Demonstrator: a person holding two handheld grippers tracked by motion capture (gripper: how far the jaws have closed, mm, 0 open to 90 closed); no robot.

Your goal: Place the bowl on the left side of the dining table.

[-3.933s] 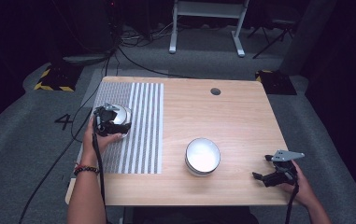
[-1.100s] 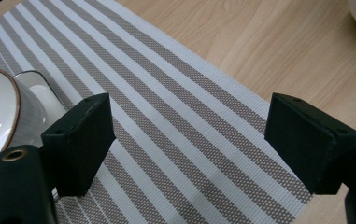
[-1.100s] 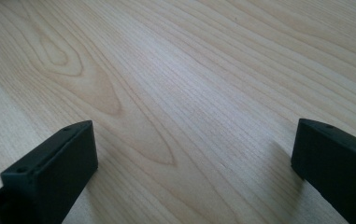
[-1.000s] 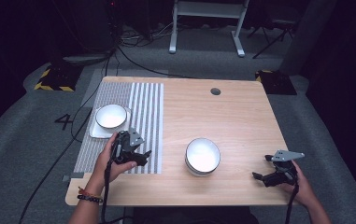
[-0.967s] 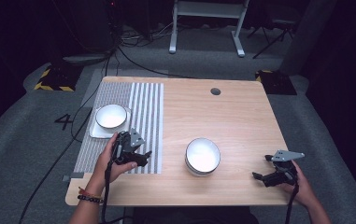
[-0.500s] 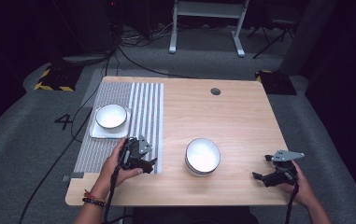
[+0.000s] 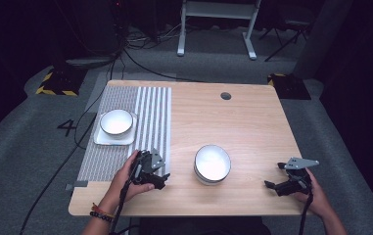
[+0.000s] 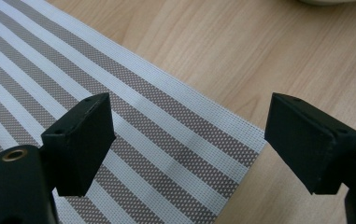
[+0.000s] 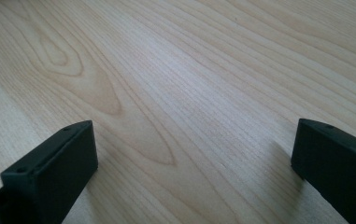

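Observation:
A white bowl point(image 7: 116, 121) sits on a white square plate point(image 7: 102, 139) on the striped placemat point(image 7: 125, 147) at the table's left. A stack of white bowls point(image 7: 213, 163) stands on the bare wood near the front middle. My left gripper point(image 7: 160, 179) hovers open over the placemat's near right corner point(image 8: 241, 144), left of the stack, with nothing between its jaws. My right gripper point(image 7: 272, 185) rests open at the front right of the table, over bare wood point(image 9: 189, 102), jaws wide and empty.
The wooden table point(image 7: 252, 122) has a round cable hole point(image 7: 225, 96) at the back. Cables point(image 7: 76, 142) trail off the left edge onto the grey floor. A white stand point(image 7: 213, 24) is behind the table.
The left gripper let go of the bowl on the plate at back left, then moved right and toward the front edge, closer to the bowl stack. The right gripper has stayed still.

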